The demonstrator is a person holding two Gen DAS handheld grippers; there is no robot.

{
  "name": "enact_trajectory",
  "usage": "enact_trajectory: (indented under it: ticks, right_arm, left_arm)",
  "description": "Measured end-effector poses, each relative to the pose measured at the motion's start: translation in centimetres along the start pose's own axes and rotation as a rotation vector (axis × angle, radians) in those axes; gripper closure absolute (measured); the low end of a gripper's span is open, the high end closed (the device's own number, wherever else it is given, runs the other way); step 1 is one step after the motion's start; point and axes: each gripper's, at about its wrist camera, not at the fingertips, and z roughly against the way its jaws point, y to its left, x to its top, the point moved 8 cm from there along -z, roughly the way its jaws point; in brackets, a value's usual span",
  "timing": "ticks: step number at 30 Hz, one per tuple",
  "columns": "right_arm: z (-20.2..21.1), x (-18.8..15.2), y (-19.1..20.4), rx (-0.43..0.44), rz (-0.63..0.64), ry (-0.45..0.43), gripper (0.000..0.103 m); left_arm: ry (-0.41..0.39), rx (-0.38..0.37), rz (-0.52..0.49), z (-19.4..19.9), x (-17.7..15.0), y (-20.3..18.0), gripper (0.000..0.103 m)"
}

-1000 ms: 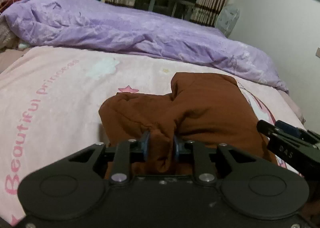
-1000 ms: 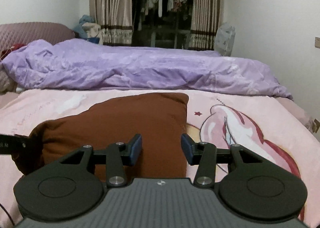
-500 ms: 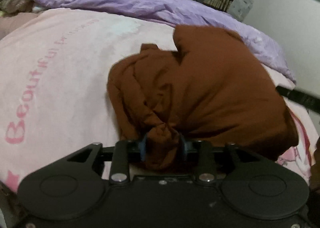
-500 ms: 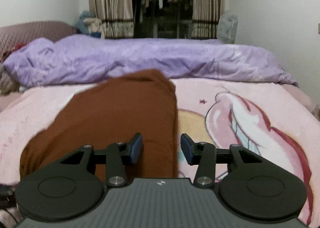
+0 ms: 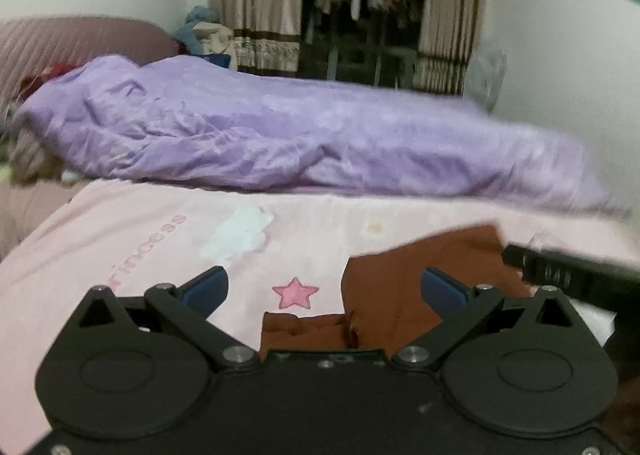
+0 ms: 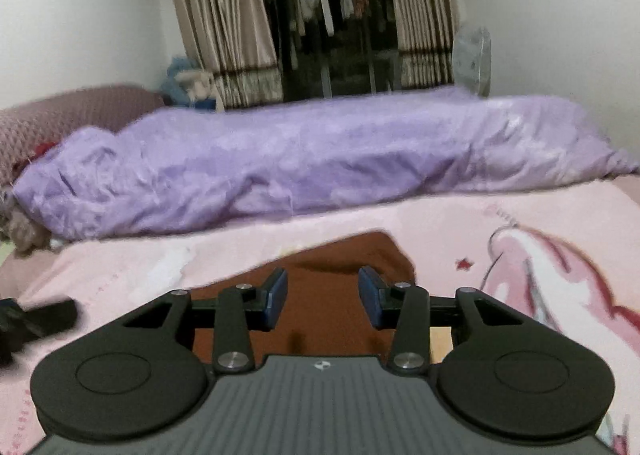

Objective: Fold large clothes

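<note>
A brown garment [image 5: 404, 287] lies folded on the pink bed sheet [image 5: 160, 239]. In the left wrist view it is at the lower middle and right, partly hidden behind my gripper body. My left gripper [image 5: 325, 289] is open wide and empty, just above the garment's near left edge. The garment also shows in the right wrist view [image 6: 340, 259]. My right gripper [image 6: 323, 297] is open and empty, hovering over the garment. Part of the right gripper [image 5: 560, 275] shows at the right of the left wrist view.
A crumpled purple duvet [image 5: 280, 135] lies across the far side of the bed. A pink headboard [image 5: 72, 43] stands at the far left. Curtains [image 6: 224, 23] and a rack of hanging clothes [image 6: 332, 7] are behind. The white wall [image 6: 560, 35] is at the right.
My left gripper has let go of the brown garment, opened wide and tilted up. The garment now lies flat on the sheet. My right gripper stayed open.
</note>
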Motion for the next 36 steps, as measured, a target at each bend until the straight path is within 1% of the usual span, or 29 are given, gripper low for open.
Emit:
enact_trajectory:
  ticks: [2,3,4,5,6,7,8,9,11,15,16,17,18,19,20,22,23,24,25,26,27,28,30,31,32,34,36]
  right_arm:
    - [-2.9,-1.9,-0.3,0.001,-0.022,0.098,0.053]
    - [-4.7,-3.2,-0.6,-0.008,-0.031,0.147,0.053]
    - [-5.9,-4.4,-1.0,-0.028,-0.041,0.18,0.053]
    - [-6.9,-5.6,-1.3,-0.04,-0.051,0.209,0.053]
    - [-7.2,-6.2,-1.4,-0.037,-0.063,0.212,0.053]
    - [-7.0,-6.1,-1.5,-0.029,-0.072,0.206,0.053]
    - [-6.7,-5.8,-1.6,-0.021,-0.081,0.195,0.053]
    - [-6.7,-6.0,-1.7,-0.016,-0.089,0.198,0.052]
    - [-6.7,-6.1,-1.6,-0.013,-0.093,0.21,0.052]
    - [-6.5,-5.8,-1.4,-0.022,-0.078,0.215,0.052]
    - [-6.7,-5.4,-1.6,-0.023,-0.074,0.229,0.052]
    - [-7.0,-4.6,-1.4,-0.019,-0.061,0.249,0.052]
    - [-6.9,-3.7,-1.1,-0.008,-0.033,0.257,0.052]
    - [-6.4,-2.6,-0.9,-0.001,0.002,0.242,0.052]
    - [-5.9,-1.5,-0.9,-0.013,0.033,0.204,0.052]
    - [-5.1,0.5,-1.4,-0.076,0.071,0.12,0.051]
    - [-5.3,0.9,-1.9,-0.101,0.071,0.106,0.05]
    - [-6.1,1.1,-2.5,-0.114,0.057,0.112,0.048]
    - [-7.2,0.8,-2.9,-0.113,0.043,0.134,0.048]
    - [-8.5,0.0,-3.3,-0.118,0.034,0.172,0.048]
    - [-9.7,-1.1,-3.7,-0.133,0.027,0.215,0.048]
    - [-10.8,-2.4,-4.0,-0.134,0.022,0.246,0.047]
    - [-11.2,-3.5,-4.3,-0.131,0.002,0.236,0.046]
    - [-11.0,-3.5,-4.3,-0.128,-0.01,0.226,0.045]
    - [-11.1,-3.5,-4.4,-0.126,-0.013,0.228,0.045]
    - [-11.0,-3.5,-4.5,-0.119,-0.02,0.232,0.044]
    - [-10.6,-3.1,-4.6,-0.11,-0.04,0.226,0.044]
  left_arm:
    - [0.037,0.013,-0.048,-3.6,-1.8,-0.9,0.0]
    - [0.075,0.033,-0.054,-5.6,-3.4,-0.9,0.0]
    - [0.097,0.037,-0.04,-7.0,-4.9,-0.6,0.0]
    - [0.112,0.021,-0.014,-8.2,-6.1,-0.5,0.0]
    - [0.135,0.003,0.025,-9.0,-6.9,-0.2,0.0]
    - [0.136,-0.007,0.04,-8.9,-6.8,-0.1,0.0]
    - [0.12,-0.01,0.041,-8.4,-6.5,-0.1,0.0]
    - [0.107,-0.006,0.033,-8.3,-6.4,-0.2,0.0]
    - [0.111,0.013,0.004,-8.4,-6.8,-0.8,0.0]
    - [0.107,0.021,-0.004,-7.9,-6.8,-0.8,0.0]
    - [0.111,0.025,-0.006,-7.8,-6.4,-0.7,0.0]
    - [0.114,0.03,-0.019,-8.1,-5.5,-1.2,0.0]
    - [0.109,0.041,-0.042,-7.4,-4.8,-1.3,0.0]
    - [0.087,0.058,-0.064,-6.6,-3.6,-1.4,0.0]
    - [0.054,0.072,-0.08,-5.7,-2.3,-1.6,0.0]
    - [-0.009,0.06,-0.091,-4.5,-0.1,-2.1,0.0]
    - [-0.031,0.047,-0.094,-4.4,0.7,-2.4,0.0]
    - [-0.041,0.035,-0.102,-5.0,1.4,-2.7,0.0]
    - [-0.031,0.034,-0.11,-5.9,1.5,-3.0,0.0]
    - [0.003,0.036,-0.118,-7.4,1.2,-3.3,0.0]
    - [0.041,0.036,-0.124,-8.7,0.6,-3.5,0.0]
    - [0.098,0.038,-0.131,-10.5,-0.6,-3.9,0.0]
    - [0.162,0.044,-0.157,-12.8,-3.3,-4.6,0.0]
    - [0.177,0.056,-0.167,-13.6,-4.6,-4.9,0.0]
    - [0.173,0.057,-0.156,-13.7,-4.9,-4.9,0.0]
    - [0.163,0.051,-0.135,-13.6,-4.5,-4.7,0.0]
    - [0.17,0.052,-0.13,-13.6,-4.5,-4.7,0.0]
